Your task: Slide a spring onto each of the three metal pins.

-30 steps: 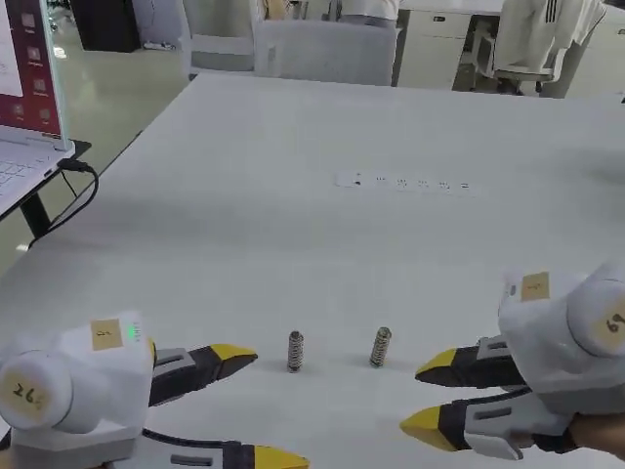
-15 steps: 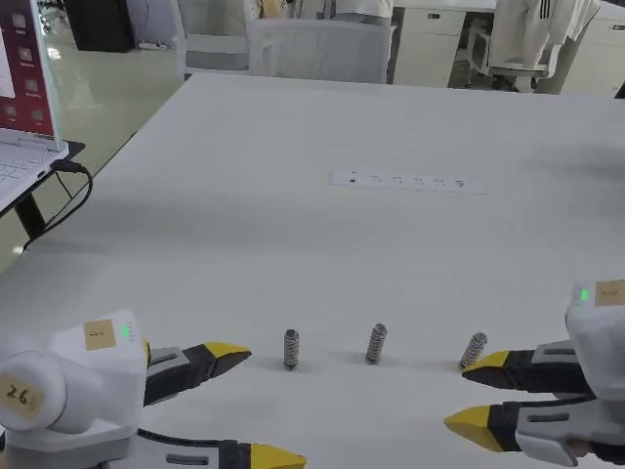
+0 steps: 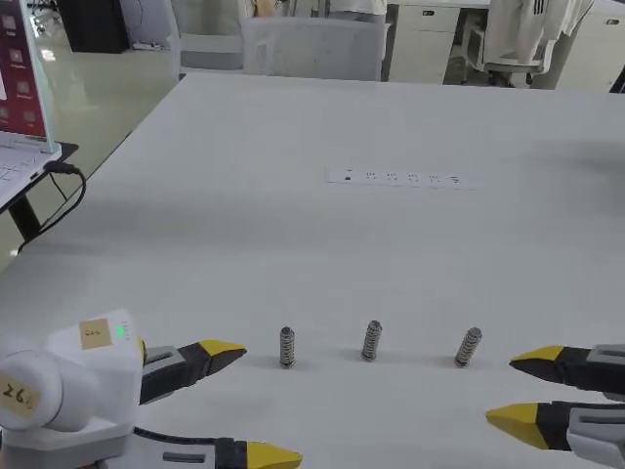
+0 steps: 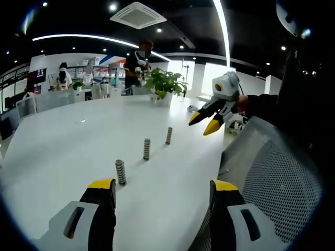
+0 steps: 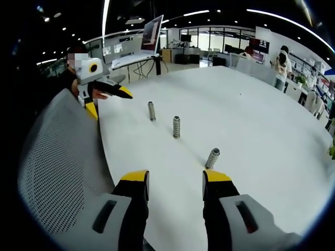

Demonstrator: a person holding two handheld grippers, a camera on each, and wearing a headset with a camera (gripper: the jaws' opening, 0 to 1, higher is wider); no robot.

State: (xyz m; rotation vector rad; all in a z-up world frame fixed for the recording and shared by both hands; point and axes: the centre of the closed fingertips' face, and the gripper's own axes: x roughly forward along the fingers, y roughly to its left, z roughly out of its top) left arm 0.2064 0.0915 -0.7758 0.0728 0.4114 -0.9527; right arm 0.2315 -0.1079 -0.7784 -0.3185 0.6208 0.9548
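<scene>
Along the table's (image 3: 391,244) front edge, three upright springs (image 3: 371,340) stand between the left gripper (image 3: 266,402) and right gripper (image 3: 503,391), both spread wide, holding nothing.

Left spring (image 3: 286,347), middle spring (image 3: 371,340), right spring (image 3: 469,347): grey coils standing in a row, well apart, at 6 o'clock on the counter (image 3: 391,244). Left one upright, right one leans toward 1 o'clock.
</scene>
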